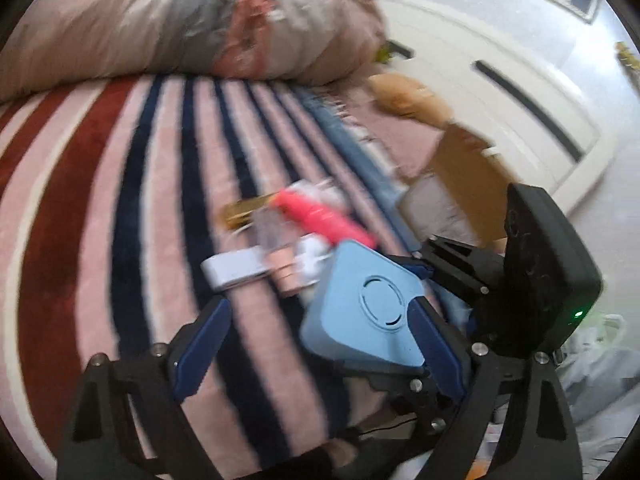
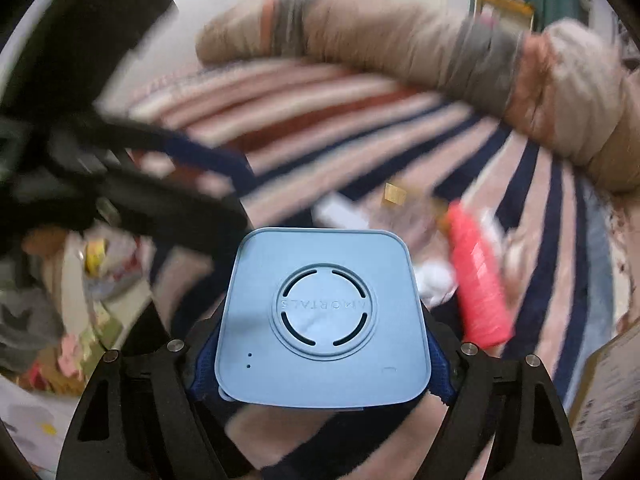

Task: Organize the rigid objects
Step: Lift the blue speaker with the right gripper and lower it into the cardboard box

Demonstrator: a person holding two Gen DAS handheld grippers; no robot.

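Note:
My right gripper (image 2: 324, 364) is shut on a light blue square box (image 2: 324, 320) with a round embossed lid mark and holds it above a striped blanket (image 2: 360, 128). The same box (image 1: 360, 312) shows in the left wrist view, with the right gripper's black body (image 1: 532, 280) behind it. My left gripper (image 1: 320, 344) is open and empty, its right finger (image 1: 434, 344) close to the box. Beyond the box lies a small pile: a pink tube (image 1: 320, 216) (image 2: 478, 280), a white flat case (image 1: 236, 268), a gold item (image 1: 244, 208) and a small beige bottle (image 1: 286, 272).
A rolled quilt (image 1: 200, 28) (image 2: 440, 44) lies across the far side of the bed. A cardboard box (image 1: 464, 176) sits at the bed's right edge, with a white cabinet (image 1: 500, 80) behind it. Clutter lies on the floor at left in the right wrist view (image 2: 80, 280).

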